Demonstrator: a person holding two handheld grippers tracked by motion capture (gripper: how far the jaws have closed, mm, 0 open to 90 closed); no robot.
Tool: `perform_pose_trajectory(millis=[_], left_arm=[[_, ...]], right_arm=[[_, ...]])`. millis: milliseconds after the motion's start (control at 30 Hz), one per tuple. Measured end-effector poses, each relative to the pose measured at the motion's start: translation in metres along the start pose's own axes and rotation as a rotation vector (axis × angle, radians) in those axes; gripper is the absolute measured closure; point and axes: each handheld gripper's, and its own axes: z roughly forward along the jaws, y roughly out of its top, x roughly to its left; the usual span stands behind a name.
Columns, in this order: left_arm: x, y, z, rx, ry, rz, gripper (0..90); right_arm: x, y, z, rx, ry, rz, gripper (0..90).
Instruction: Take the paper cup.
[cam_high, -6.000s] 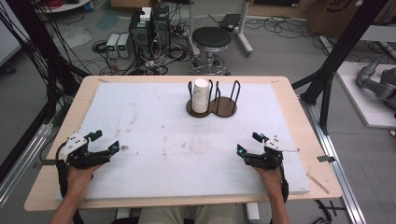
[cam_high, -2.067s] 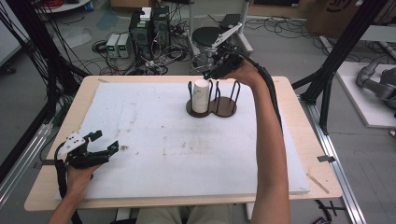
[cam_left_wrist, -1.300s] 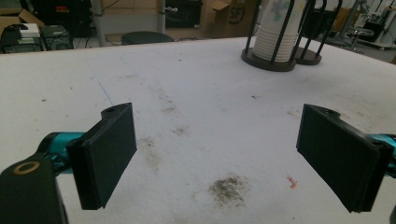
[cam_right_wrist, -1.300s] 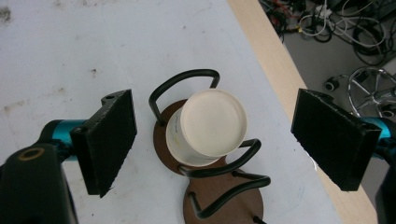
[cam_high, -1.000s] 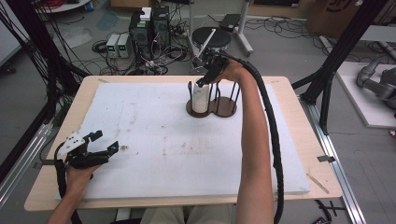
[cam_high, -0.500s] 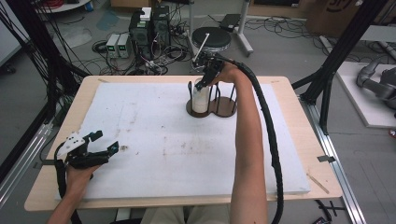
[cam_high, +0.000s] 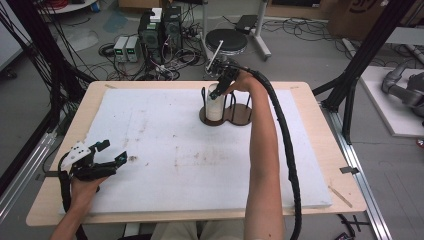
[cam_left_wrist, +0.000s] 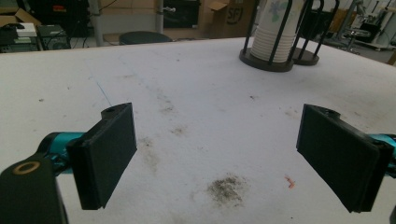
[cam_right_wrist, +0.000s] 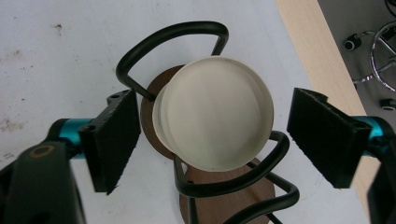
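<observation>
A stack of white paper cups (cam_high: 215, 103) stands in the left bay of a black wire holder on two round wooden bases (cam_high: 241, 114), at the table's far middle. My right gripper (cam_high: 223, 84) hovers just above the stack and points down. In the right gripper view its open jaws flank the stack's flat white top (cam_right_wrist: 215, 117) without touching it, and the holder's wire loops (cam_right_wrist: 173, 36) curve around the stack. My left gripper (cam_high: 112, 151) rests open and empty near the front left. In the left gripper view the cups (cam_left_wrist: 276, 29) stand far ahead to the right.
A stained white sheet (cam_high: 165, 145) covers the wooden table (cam_high: 310, 107). The holder's right bay (cam_high: 245, 111) is empty. The right gripper's thick black cable (cam_high: 287, 150) trails along the forearm. A stool (cam_high: 227, 41) and electronics (cam_high: 159, 30) sit on the floor beyond the far edge.
The right gripper has come forward and down from behind the holder to just over the cup stack, its jaws open. The left gripper has stayed put.
</observation>
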Motion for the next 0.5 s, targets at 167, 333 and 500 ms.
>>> perform_pose_trajectory(millis=[167,333,500], left_arm=[[-0.0001,0.0000,0.0001,-0.003,0.001,-0.006,12.0],[0.0000,0.0000,0.0000,-0.002,-0.001,-0.003,12.0],[0.0002,0.0000,0.0000,-0.003,0.000,-0.008,12.0]], right_arm=[[-0.0003,0.0008,0.0038,0.008,-0.002,0.013,19.6],[0.0001,0.0021,0.0072,0.015,0.001,0.013,20.0],[-0.0002,0.0031,0.0067,0.027,0.000,0.009,32.3]])
